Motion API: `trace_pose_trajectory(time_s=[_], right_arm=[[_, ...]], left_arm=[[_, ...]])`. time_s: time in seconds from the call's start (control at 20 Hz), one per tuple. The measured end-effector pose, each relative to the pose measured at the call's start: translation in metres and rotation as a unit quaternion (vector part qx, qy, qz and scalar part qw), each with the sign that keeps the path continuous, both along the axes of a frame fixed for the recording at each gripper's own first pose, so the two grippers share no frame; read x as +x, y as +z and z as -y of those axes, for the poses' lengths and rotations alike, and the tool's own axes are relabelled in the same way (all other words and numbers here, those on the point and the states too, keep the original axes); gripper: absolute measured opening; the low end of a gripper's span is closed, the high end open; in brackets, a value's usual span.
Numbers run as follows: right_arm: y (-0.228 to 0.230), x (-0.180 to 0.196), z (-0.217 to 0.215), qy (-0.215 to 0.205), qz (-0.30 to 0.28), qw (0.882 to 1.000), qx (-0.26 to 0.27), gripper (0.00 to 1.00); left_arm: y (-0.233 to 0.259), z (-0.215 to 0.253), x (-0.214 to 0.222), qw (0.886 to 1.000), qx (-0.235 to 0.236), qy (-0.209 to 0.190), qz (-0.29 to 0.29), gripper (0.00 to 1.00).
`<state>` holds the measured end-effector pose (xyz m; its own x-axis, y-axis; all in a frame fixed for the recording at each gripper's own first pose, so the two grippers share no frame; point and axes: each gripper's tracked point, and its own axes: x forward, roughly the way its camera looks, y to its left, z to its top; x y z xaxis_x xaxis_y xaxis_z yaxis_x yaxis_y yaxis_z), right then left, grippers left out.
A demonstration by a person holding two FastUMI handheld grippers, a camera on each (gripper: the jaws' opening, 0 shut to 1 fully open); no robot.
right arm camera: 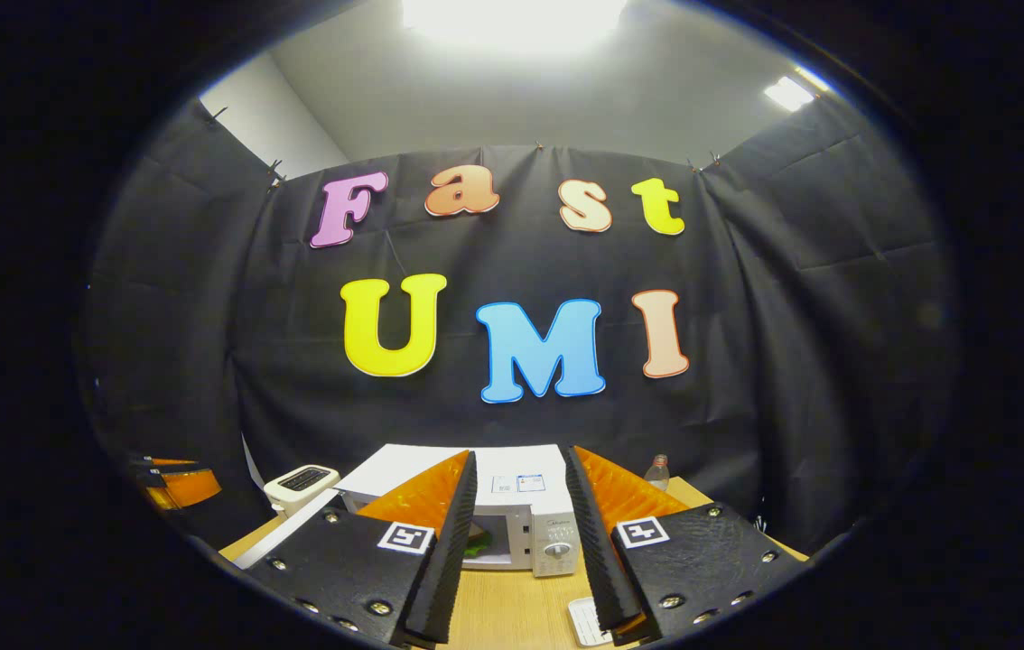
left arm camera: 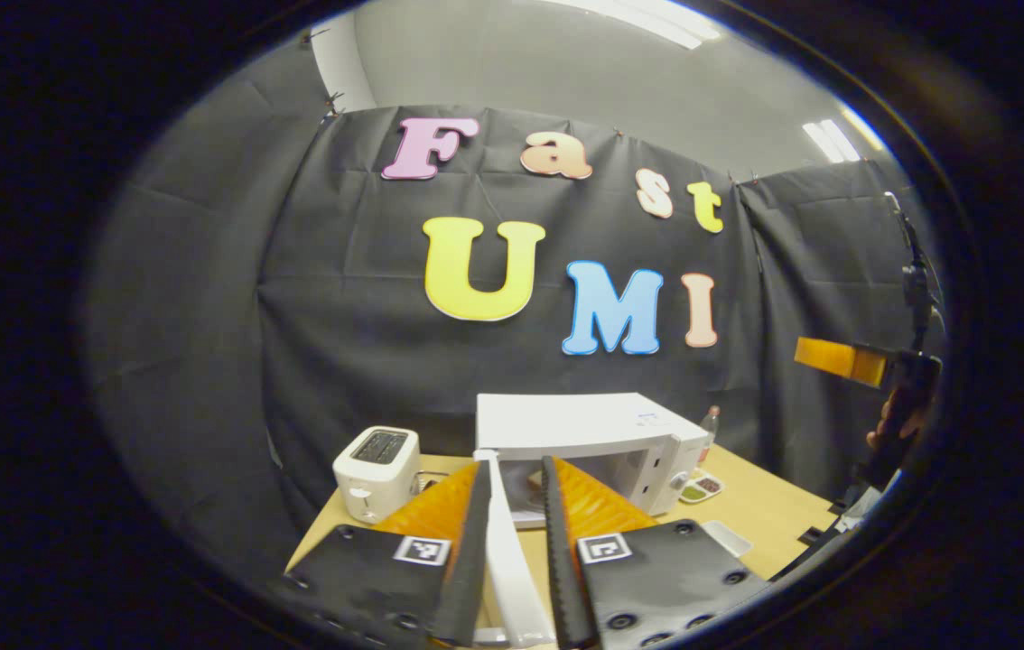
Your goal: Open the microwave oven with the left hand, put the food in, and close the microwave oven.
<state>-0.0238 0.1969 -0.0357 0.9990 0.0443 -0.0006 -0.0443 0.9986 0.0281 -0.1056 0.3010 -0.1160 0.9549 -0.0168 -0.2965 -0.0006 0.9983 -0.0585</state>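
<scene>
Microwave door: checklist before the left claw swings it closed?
1. Microwave door open: ok.
2. Green food inside the microwave: ok.
3. Right claw open, empty, back from the cavity: ok.
4. Door edge between the left claw fingers: ok.
5. Both fingers pressing on the door: cannot tell.
6. Door's swing path free: cannot tell.

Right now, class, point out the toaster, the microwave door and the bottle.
toaster (left arm camera: 376, 471): left gripper view, front wall.
microwave door (left arm camera: 507, 551): left gripper view, open door's edge.
bottle (left arm camera: 710, 424): left gripper view, body.
</scene>
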Motion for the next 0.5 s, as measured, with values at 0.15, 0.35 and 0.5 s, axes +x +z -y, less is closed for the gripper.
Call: trace_pose_trajectory(time_s=[0.15,0.35,0.5], right_arm=[[-0.001,0.0,-0.004,0.006,-0.003,1.0,0.003,0.65],[-0.003,0.003,-0.015,0.017,-0.008,1.0,0.002,0.69],[-0.006,0.004,-0.021,0.023,-0.011,1.0,0.0,0.81]], left_arm=[[-0.032,-0.021,-0.026,0.999,0.01,0.006,-0.042,0.09],[-0.081,-0.04,-0.054,0.995,0.028,0.004,-0.095,0.07],[-0.111,-0.029,-0.074,0.991,0.019,-0.024,-0.128,0.08]])
